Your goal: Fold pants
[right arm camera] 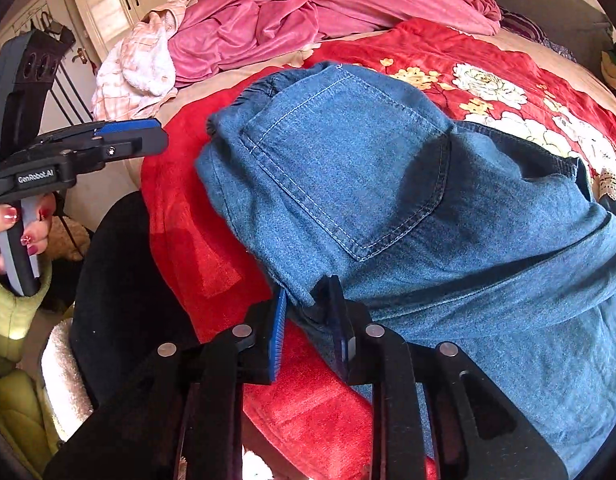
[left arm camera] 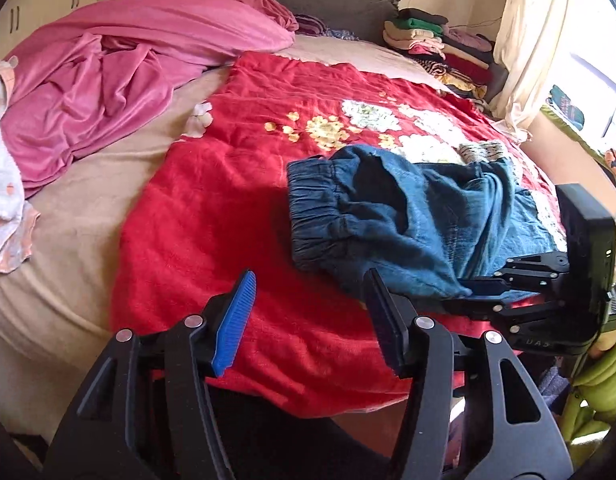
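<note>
The blue denim pants (left arm camera: 408, 216) lie bunched on a red flowered blanket (left arm camera: 228, 200), elastic waistband to the left. In the right wrist view the pants (right arm camera: 388, 184) fill the middle, back pocket up. My left gripper (left arm camera: 308, 308) is open and empty, just in front of and left of the pants' near edge. My right gripper (right arm camera: 310, 320) has its jaws partly closed around the near corner of the denim; it also shows in the left wrist view (left arm camera: 480, 296) at the pants' right edge. The left gripper appears in the right wrist view (right arm camera: 128, 136), held apart at the left.
A pink blanket (left arm camera: 120, 64) is heaped at the bed's far left, with a white and peach garment (left arm camera: 4, 184) beside it. A stack of folded clothes (left arm camera: 440, 48) sits at the headboard's right. A curtain and window (left arm camera: 548, 60) are at right. A wardrobe (right arm camera: 120, 4) stands beyond the bed.
</note>
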The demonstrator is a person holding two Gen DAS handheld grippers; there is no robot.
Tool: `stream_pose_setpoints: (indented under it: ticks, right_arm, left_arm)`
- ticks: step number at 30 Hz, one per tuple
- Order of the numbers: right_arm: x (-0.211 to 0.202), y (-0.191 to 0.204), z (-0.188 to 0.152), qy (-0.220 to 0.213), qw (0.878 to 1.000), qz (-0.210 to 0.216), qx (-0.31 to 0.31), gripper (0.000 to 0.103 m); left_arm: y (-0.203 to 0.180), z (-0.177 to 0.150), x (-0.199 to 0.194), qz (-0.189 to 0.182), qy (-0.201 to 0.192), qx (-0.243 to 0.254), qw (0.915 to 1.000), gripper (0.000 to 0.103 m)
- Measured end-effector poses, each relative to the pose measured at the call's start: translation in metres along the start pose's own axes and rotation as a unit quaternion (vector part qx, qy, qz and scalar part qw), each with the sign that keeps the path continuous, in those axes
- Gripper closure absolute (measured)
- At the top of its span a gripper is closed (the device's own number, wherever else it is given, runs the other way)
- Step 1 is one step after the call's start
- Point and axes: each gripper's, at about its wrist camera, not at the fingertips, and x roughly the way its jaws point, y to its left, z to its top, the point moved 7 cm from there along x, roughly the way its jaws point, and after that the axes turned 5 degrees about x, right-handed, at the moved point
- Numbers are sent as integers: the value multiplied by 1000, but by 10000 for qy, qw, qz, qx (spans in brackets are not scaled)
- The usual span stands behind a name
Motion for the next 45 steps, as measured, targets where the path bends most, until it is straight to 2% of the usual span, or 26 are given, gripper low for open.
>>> stream_pose_setpoints:
  ticks: [2, 6, 8, 10, 13, 15, 16, 21, 23, 25, 29, 33, 36, 42, 45]
  right_arm:
    - [-1, 2, 0, -21, 9999, 128, 60, 67]
    - [-19, 0, 3, -183, 9996, 173, 137, 66]
    - [-38, -11, 3, -370, 9989, 73, 294, 66]
    - [-58, -29, 1, -546, 9973, -225, 432, 66]
    - [-79, -62, -5, -734, 9924, -568, 802, 62]
    - [-84, -85, -11, -758, 9886, -749, 1062, 60]
    - [-84, -96, -13, -728, 9865, -833, 1209, 60]
    - [-99, -131, -7, -879, 9792, -1025, 1515, 60]
    - [-112, -144, 7, -1039, 9760, -1210, 1483, 52]
    - [-123, -162, 23, -1140, 9728, -1420, 1429, 47]
    - [-116, -207, 56, -938, 9680, -1781, 1497, 47]
    - [-89, -242, 81, -581, 9646, -2089, 1499, 47]
    - [-66, -259, 95, -375, 9644, -2096, 1567, 47]
    - [-24, -298, 99, 198, 9532, -2515, 1667, 47]
    - [-9, -314, 97, 322, 9489, -2619, 1731, 48]
  left_arm:
    - [-17, 13, -1, -198, -112, 153, 9996, 55]
    - [-61, 32, 25, -661, -41, 418, 9969, 55]
    - [-75, 32, 46, -577, 190, 546, 9967, 57]
    - [-87, 30, 60, -606, 246, 709, 9953, 57]
    - [-92, 14, 84, -310, 526, 1017, 9929, 57]
    - [-83, -1, 104, -349, 792, 813, 9929, 57]
    - [-80, -4, 110, -459, 765, 659, 9938, 57]
    - [-77, 2, 93, -467, 672, 551, 9951, 57]
    - [-77, 11, 71, -470, 526, 467, 9964, 57]
    - [-83, 25, 48, -473, 204, 523, 9973, 57]
    - [-115, 50, 33, -805, -69, 758, 9938, 54]
    - [-162, 57, 62, -1368, 162, 949, 9859, 54]
    - [-187, 52, 90, -1662, 460, 968, 9803, 54]
    - [-207, 37, 123, -1757, 832, 1003, 9758, 54]
    - [-210, 28, 135, -1781, 976, 1013, 9739, 54]
